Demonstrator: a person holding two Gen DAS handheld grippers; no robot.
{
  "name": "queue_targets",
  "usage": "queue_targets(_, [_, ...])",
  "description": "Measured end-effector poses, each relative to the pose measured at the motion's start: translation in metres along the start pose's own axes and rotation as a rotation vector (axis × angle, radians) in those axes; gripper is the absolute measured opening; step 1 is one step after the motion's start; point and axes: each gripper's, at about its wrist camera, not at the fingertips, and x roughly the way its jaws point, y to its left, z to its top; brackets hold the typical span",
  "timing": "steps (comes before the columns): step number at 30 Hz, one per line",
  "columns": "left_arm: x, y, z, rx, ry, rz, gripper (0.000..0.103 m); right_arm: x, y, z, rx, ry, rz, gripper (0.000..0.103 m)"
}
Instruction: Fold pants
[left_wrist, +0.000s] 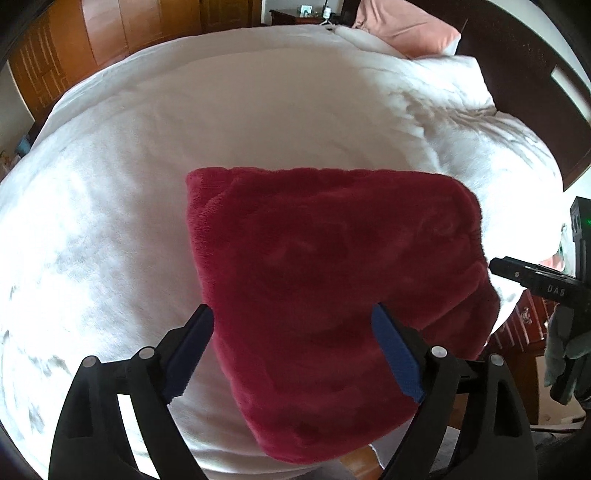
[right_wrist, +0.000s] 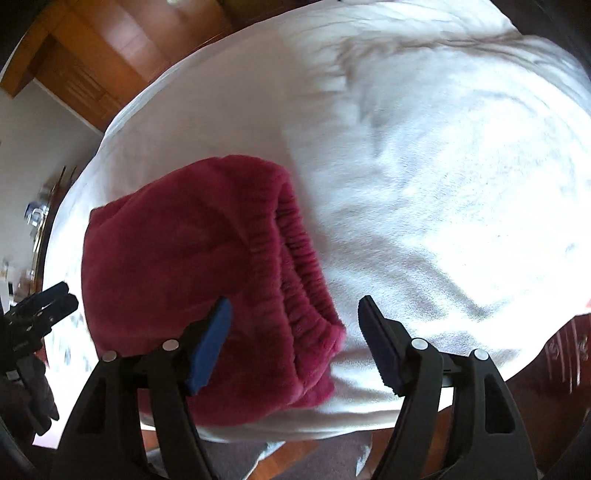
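Dark red fleece pants (left_wrist: 332, 280) lie folded into a compact bundle on a white bedspread (left_wrist: 147, 155), near the bed's front edge. My left gripper (left_wrist: 293, 323) hovers above the bundle's near part, open, with its blue pads clear of the cloth. In the right wrist view the pants (right_wrist: 184, 269) show their gathered elastic waistband (right_wrist: 299, 273) on the right side. My right gripper (right_wrist: 295, 314) stands open over the waistband's near corner, holding nothing. The right gripper (left_wrist: 524, 275) also shows at the right edge of the left wrist view, and the left gripper (right_wrist: 48, 299) at the left edge of the right wrist view.
A white bedspread (right_wrist: 461, 184) covers the whole bed. A pink pillow (left_wrist: 402, 29) lies at the far end by a dark headboard (left_wrist: 524, 66). Wooden wardrobes (left_wrist: 92, 40) stand behind the bed. A gloved hand (left_wrist: 565, 343) holds the right gripper. Wooden floor (right_wrist: 288, 458) shows below the bed edge.
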Motion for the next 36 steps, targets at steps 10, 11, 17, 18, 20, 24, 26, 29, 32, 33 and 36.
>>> queue_targets(10, [0.028,0.026,0.002,0.0,0.068,-0.044,0.093,0.04,0.002,-0.001,0.066,0.018,-0.009,0.093])
queue_targets(11, [0.033,0.029,0.001,-0.004,0.08,-0.054,0.093,0.044,0.001,0.0,0.074,0.023,-0.003,0.094])
queue_targets(17, [0.047,0.036,0.0,0.001,0.111,-0.087,0.095,0.071,-0.01,0.003,0.115,0.071,0.041,0.1])
queue_targets(18, [0.05,0.038,0.001,-0.002,0.115,-0.1,0.095,0.074,-0.012,0.004,0.126,0.079,0.055,0.1])
queue_targets(20, [0.053,0.04,0.001,-0.012,0.121,-0.118,0.096,0.081,-0.017,0.004,0.152,0.103,0.096,0.1])
queue_targets(24, [0.066,0.051,0.0,-0.073,0.154,-0.186,0.098,0.095,-0.028,0.0,0.199,0.154,0.181,0.1])
queue_targets(26, [0.071,0.057,-0.002,-0.111,0.171,-0.221,0.098,0.1,-0.032,-0.001,0.221,0.179,0.219,0.1])
queue_targets(29, [0.08,0.065,-0.005,-0.168,0.196,-0.279,0.098,0.105,-0.035,0.0,0.23,0.198,0.241,0.1])
queue_targets(32, [0.085,0.071,-0.006,-0.206,0.213,-0.316,0.098,0.111,-0.039,0.005,0.234,0.208,0.248,0.1])
queue_targets(33, [0.088,0.073,-0.007,-0.221,0.218,-0.333,0.098,0.113,-0.039,0.007,0.235,0.209,0.247,0.1])
queue_targets(36, [0.091,0.075,-0.007,-0.247,0.226,-0.365,0.098,0.117,-0.037,0.011,0.25,0.206,0.243,0.1])
